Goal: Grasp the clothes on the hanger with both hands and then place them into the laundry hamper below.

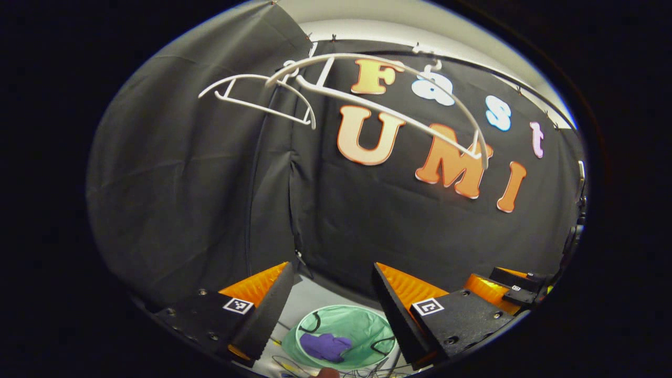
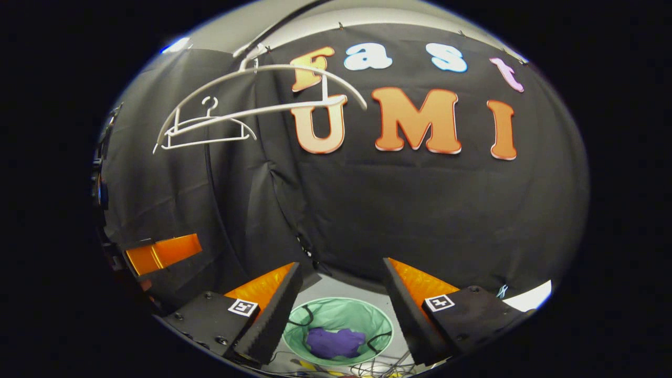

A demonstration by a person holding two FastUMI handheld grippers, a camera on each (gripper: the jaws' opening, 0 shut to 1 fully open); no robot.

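Right gripper view: crumpled purple clothes [image 2: 334, 342] in round mesh hamper [image 2: 380, 319]

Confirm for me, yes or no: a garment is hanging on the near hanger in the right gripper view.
No: the near hanger hangs bare, and the purple garment lies in the green hamper below.

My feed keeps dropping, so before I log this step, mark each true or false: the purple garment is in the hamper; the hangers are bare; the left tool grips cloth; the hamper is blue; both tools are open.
1. The purple garment lies in the hamper. True.
2. The white hangers are bare. True.
3. The left tool grips cloth. False: nothing lies between its fingers.
4. The hamper is blue. False: it is green.
5. Both tools are open. True: the right tool also has spread fingers.
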